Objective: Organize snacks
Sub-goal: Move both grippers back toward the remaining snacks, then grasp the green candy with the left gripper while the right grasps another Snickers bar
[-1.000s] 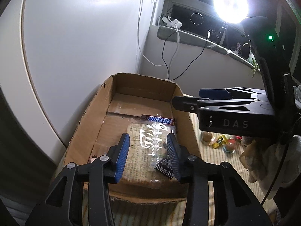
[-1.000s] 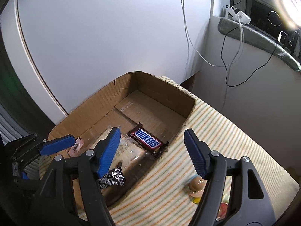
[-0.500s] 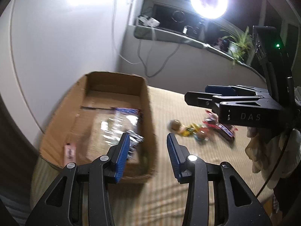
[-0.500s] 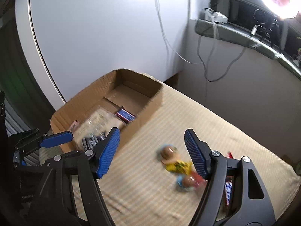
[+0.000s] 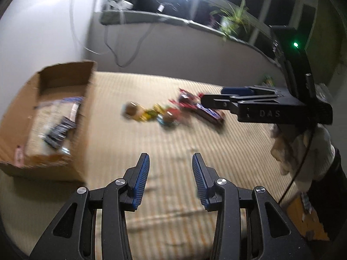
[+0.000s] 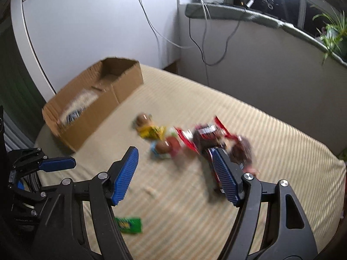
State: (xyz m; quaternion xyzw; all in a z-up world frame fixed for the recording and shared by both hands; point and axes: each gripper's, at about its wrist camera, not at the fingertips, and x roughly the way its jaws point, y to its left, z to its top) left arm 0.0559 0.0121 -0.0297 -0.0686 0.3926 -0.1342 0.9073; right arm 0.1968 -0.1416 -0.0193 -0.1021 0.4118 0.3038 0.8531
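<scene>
A brown cardboard box (image 5: 85,117) (image 6: 128,84) stands at the left of the striped cloth and holds a clear bag, a Snickers bar and a dark packet (image 5: 57,133). A blurred pile of loose snacks (image 5: 169,113) (image 6: 184,138) lies mid-table: round brown ones, a yellow wrapper, red packets. A green packet (image 6: 129,225) lies near the front. My left gripper (image 5: 171,179) is open and empty over bare cloth. My right gripper (image 6: 175,173) is open and empty, just in front of the snack pile; it also shows in the left wrist view (image 5: 234,99).
A white wall stands behind the box, with cables (image 6: 201,49) hanging from a windowsill (image 6: 249,15). A bright lamp and a potted plant (image 5: 234,21) are on the sill. The table's right edge drops off (image 6: 338,158).
Both grippers have swung right, away from the box toward the snack pile. The box has shifted to the left of both views. Both stay open and empty.
</scene>
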